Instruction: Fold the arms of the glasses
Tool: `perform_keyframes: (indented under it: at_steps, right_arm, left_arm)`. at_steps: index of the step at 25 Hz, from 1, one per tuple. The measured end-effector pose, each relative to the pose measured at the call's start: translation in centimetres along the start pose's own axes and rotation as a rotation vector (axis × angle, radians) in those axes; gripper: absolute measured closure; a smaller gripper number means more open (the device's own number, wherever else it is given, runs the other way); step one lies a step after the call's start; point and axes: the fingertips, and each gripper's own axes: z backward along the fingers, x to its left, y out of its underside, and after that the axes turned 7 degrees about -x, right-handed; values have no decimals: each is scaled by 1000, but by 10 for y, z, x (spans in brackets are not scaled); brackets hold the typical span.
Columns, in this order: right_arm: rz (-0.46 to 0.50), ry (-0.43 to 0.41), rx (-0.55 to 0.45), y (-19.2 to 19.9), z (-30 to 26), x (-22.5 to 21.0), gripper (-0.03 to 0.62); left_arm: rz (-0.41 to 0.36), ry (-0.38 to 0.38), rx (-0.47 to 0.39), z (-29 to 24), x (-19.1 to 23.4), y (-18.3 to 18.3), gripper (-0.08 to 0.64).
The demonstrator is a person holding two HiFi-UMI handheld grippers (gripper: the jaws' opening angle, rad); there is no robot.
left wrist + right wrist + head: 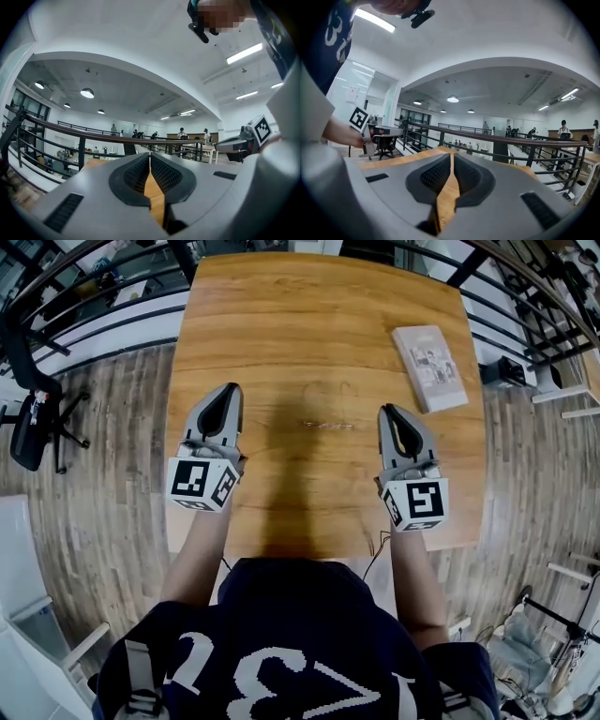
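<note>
Glasses point(328, 425) lie mid-frame on table point(281, 315), long axis L-R, nearer right claw point(389, 412) than left claw point(228, 390). Both claws closed, empty.

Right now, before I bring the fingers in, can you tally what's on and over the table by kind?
Glasses: 1
Booklet: 1
Grippers: 2, the left gripper and the right gripper, both shut and empty
Total: 4
</note>
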Motion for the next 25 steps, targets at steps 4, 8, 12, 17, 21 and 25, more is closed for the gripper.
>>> perform_keyframes:
  at_steps: [4, 8, 12, 17, 21, 25]
  right_arm:
    - [65, -100, 125, 42, -14, 30, 558]
    - [144, -206, 274, 101, -25, 58, 522]
    - [358, -316, 421, 156, -31, 79, 492]
    - [630, -420, 511, 197, -38, 92, 488]
    - [868, -465, 549, 214, -38, 99, 488]
    - [927, -461, 570, 224, -39, 99, 488]
  left_arm:
    - [15, 3, 33, 1, 2, 19, 538]
    - [26, 1, 64, 4, 5, 32, 538]
    - [38, -7, 86, 10, 9, 42, 538]
    - [47, -14, 109, 14, 12, 52, 538]
    - [58, -13, 113, 21, 16, 52, 538]
    - [52, -11, 118, 23, 16, 53, 538]
